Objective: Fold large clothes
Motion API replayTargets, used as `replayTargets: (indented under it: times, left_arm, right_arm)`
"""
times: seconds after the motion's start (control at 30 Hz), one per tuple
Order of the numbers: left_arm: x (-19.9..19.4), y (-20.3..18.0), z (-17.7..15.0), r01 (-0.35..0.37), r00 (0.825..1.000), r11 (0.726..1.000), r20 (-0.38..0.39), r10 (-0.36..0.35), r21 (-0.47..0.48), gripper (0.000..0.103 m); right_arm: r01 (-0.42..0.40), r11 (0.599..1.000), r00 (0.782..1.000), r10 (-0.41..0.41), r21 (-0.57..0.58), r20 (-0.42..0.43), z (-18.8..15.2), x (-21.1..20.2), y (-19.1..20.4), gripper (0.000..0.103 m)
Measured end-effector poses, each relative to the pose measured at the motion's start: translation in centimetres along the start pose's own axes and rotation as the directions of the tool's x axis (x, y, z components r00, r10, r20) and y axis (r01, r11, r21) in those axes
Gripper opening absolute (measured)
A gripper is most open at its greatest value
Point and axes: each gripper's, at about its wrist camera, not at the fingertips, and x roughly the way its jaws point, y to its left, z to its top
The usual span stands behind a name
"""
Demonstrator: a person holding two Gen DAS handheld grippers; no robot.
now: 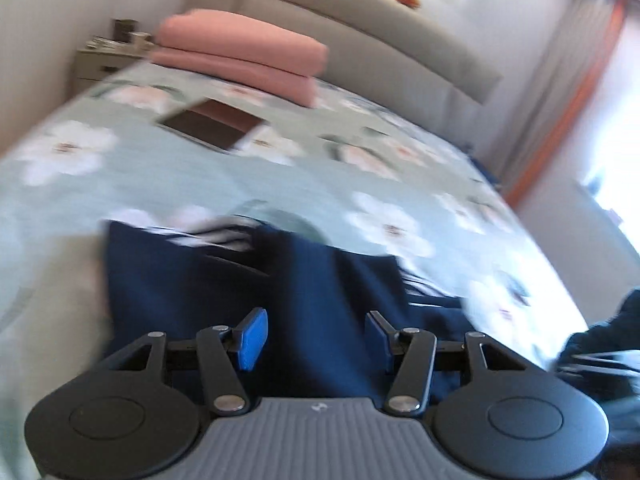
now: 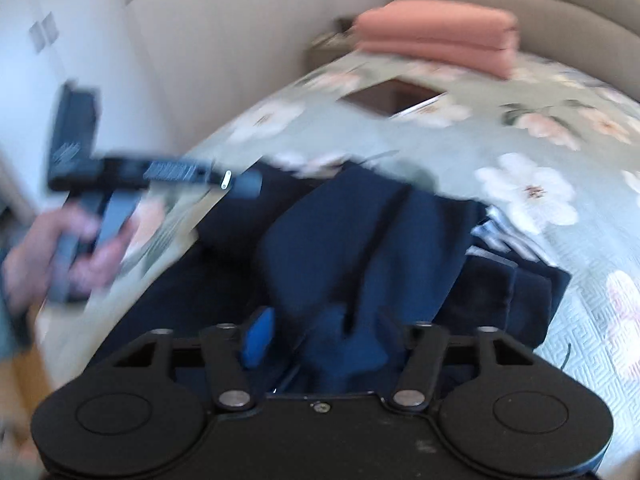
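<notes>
A big dark blue piece of clothing [image 1: 224,280] lies in a bumpy heap on the bed [image 1: 120,184], at the end far from the pink pillows [image 1: 240,52]. The left gripper [image 1: 316,336] hangs over the blue cloth, on the side away from the pillows, and points down at it. Its two blue pads [image 1: 252,338] stand apart with nothing pinched between them, so it is open. In the right wrist view, the right gripper [image 2: 320,340] is also over the blue clothing [image 2: 360,240], and a fold of the cloth sits up between its jaws. The picture is too blurry to tell if the pads squeeze that fold or not. In that same view a hand [image 2: 60,248] holds the grey handle of the left gripper [image 2: 224,180], tipped down toward the bed [image 2: 560,152] at the side of the cloth. The bed has a pale green cover with big white and pink flowers. A flat dark book [image 1: 212,124] lies between the blue clothing and the pillows. Behind the pillows is a soft grey headboard [image 1: 360,28]. Beside them stands a small night table [image 1: 100,60] by a white wall. An orange curtain [image 1: 568,116] hangs on the other side of the bed.
</notes>
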Motion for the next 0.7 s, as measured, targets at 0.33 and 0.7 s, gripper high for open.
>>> replayTargets:
  times: [0.33, 0.7]
  left_arm:
    - [5.9, 0.5, -7.7, -0.072, 0.954, 0.997, -0.291, 0.067, -0.008, 0.004]
    - [0.9, -0.3, -6.3, 0.050, 0.983, 0.995, -0.171, -0.065, -0.089, 0.019]
  right_arm:
    - [-0.041, 0.941, 0.985, 0.095, 0.337, -0.145, -6.5, 8.4, -1.9, 0.021]
    - [-0.044, 0.965, 0.996, 0.063, 0.260, -0.068, -3.6, 2.3, -3.2, 0.025]
